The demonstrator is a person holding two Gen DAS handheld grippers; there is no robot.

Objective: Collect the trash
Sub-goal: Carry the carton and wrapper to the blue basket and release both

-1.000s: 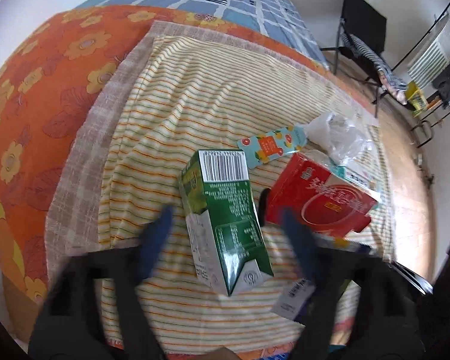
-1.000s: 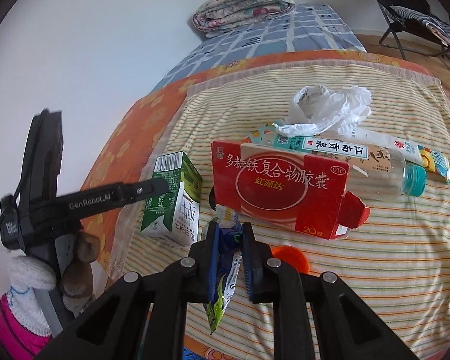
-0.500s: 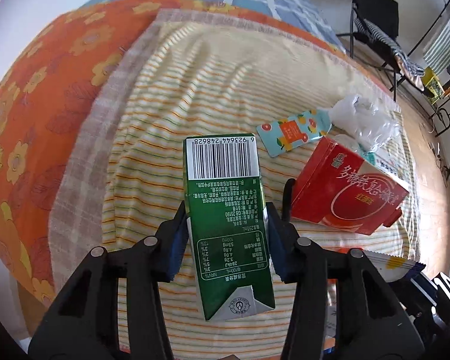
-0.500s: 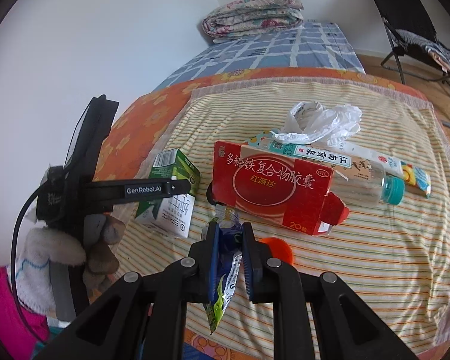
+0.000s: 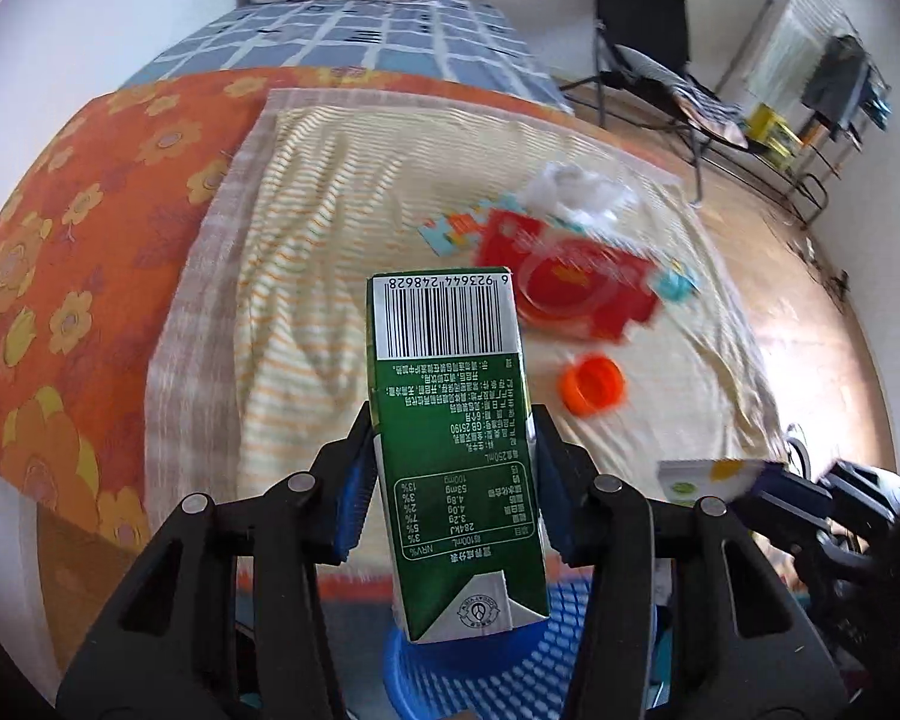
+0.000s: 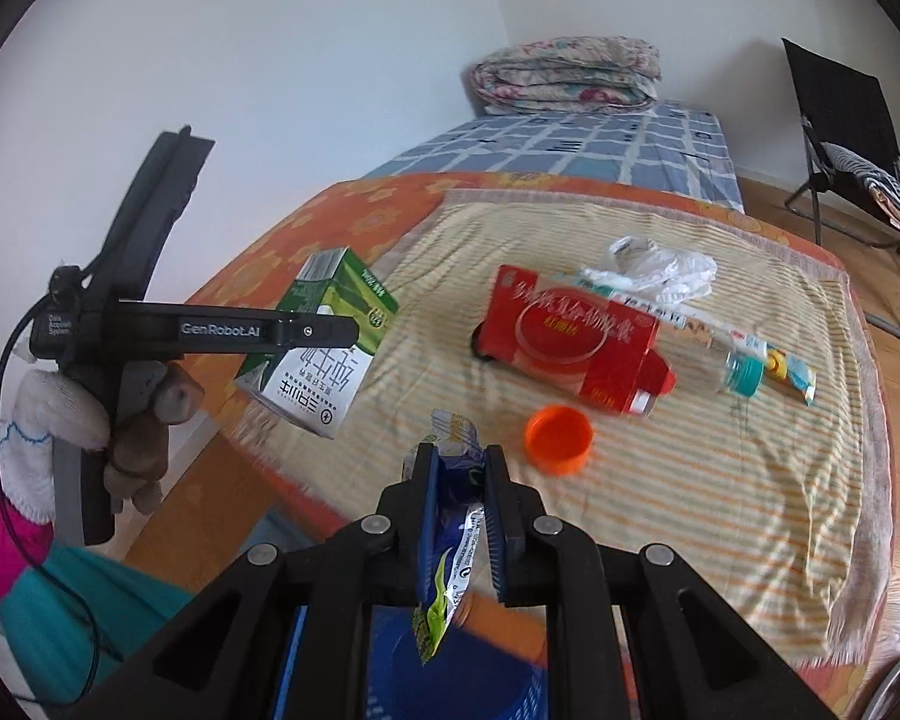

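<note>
My left gripper [image 5: 453, 468] is shut on a green milk carton [image 5: 450, 414], lifted off the striped cloth and hanging over a blue mesh basket [image 5: 510, 648]. The right wrist view shows the same carton [image 6: 324, 354] held up at the bed's near corner by a gloved hand [image 6: 60, 414]. My right gripper [image 6: 459, 480] is shut on a crumpled snack wrapper [image 6: 450, 570] that dangles above the blue basket [image 6: 450, 672]. On the cloth lie a red box [image 6: 570, 336], an orange cap [image 6: 558, 438], a clear bottle [image 6: 732, 360] and a white plastic bag [image 6: 660, 264].
The striped cloth [image 5: 306, 252] lies over an orange flowered sheet [image 5: 60, 228] on a bed. A folded quilt [image 6: 564, 75] sits at the bed's far end. A black folding chair [image 6: 852, 138] stands on the wooden floor to the right.
The left gripper closed on the green carton and lifted it off the cloth toward the basket. The right gripper pulled back and up with its wrapper. An orange cap now shows on the cloth.
</note>
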